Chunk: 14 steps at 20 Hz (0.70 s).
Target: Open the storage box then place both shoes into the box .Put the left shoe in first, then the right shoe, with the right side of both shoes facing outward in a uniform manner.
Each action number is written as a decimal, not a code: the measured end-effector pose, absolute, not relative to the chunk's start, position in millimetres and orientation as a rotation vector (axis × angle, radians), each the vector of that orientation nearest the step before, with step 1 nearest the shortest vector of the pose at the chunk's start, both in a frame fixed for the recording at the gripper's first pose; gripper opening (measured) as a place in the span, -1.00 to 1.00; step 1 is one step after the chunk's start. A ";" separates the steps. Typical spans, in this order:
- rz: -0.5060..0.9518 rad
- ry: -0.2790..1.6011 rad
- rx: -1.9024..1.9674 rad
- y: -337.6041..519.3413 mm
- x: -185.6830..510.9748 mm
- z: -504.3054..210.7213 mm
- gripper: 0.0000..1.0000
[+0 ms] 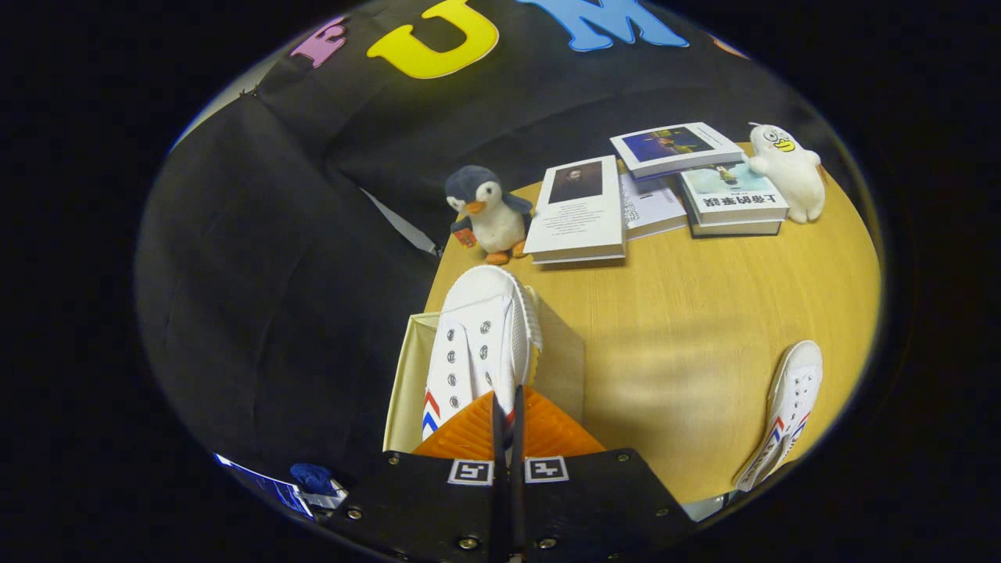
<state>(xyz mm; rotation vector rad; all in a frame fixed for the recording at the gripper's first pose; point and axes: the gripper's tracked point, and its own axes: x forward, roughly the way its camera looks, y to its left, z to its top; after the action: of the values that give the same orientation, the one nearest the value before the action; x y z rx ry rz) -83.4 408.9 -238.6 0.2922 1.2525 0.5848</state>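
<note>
My gripper [507, 410] is shut on a white canvas shoe [478, 344] with red and blue stripes on its side, pinching its heel edge between both fingers. The shoe hangs toe-forward over the open cream storage box [405, 375], which stands at the near left corner of the wooden table [688, 328]. The box's inner walls show on both sides of the shoe. A second white shoe [786, 410] of the same kind lies on the table to the right of the fingers, toe pointing away.
Beyond the box stands a plush penguin [486, 213]. Several books [583, 209] lie along the table's far side, with a white plush duck [791, 170] at the far right. The black cloth wall hangs to the left and behind.
</note>
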 end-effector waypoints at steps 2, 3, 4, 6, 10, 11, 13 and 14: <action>0.594 1.272 0.280 425.2 -91.5 -249.5 -0.99; 0.598 1.283 0.267 432.0 -95.0 -255.6 -0.99; 0.598 1.293 0.253 437.8 -99.9 -261.7 -0.99; 0.598 1.311 0.231 447.5 -107.0 -273.2 -0.99; 0.596 1.338 0.209 463.5 -119.3 -289.9 -0.99; 0.589 1.344 0.207 466.2 -120.0 -293.5 -0.99; 0.573 1.355 0.198 471.7 -120.3 -301.9 -0.99; 0.569 1.362 0.201 475.4 -121.3 -307.4 -0.99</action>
<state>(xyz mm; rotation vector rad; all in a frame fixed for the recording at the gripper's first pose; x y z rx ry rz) -121.3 475.4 -307.4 0.2009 1.3621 0.5694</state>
